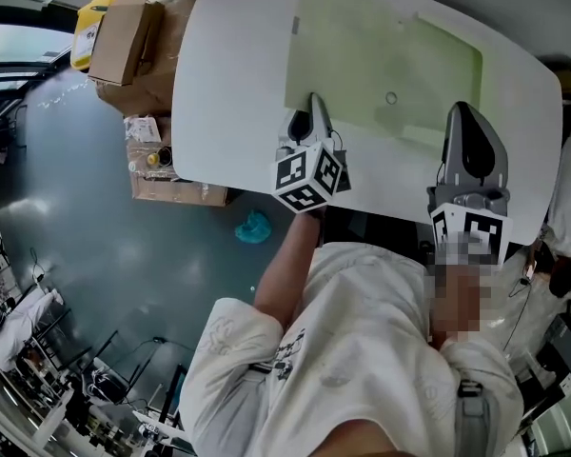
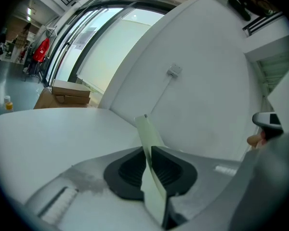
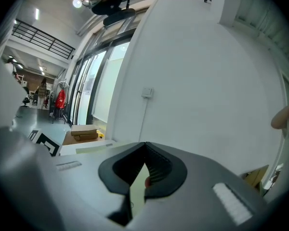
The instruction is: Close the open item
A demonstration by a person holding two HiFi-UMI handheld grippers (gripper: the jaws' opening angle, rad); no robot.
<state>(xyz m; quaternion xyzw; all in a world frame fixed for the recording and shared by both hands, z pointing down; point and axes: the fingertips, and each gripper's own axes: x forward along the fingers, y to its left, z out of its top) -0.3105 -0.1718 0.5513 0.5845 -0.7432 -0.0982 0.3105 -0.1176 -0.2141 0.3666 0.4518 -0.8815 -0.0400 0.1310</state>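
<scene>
A: Left gripper [image 2: 147, 152]?
B: Jaws were clamped tight on the pale green flat folder [image 1: 381, 60] at its near edge, sheet poking ahead.
A: Right gripper [image 3: 143, 170]?
B: Pinched same folder edge btwn closed jaws, white table [image 1: 228, 93] beneath.

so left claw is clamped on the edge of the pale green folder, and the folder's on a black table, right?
Not black: the table is white, as the head view shows. The rest holds: the left claw is shut on the edge of the pale green folder.
</scene>
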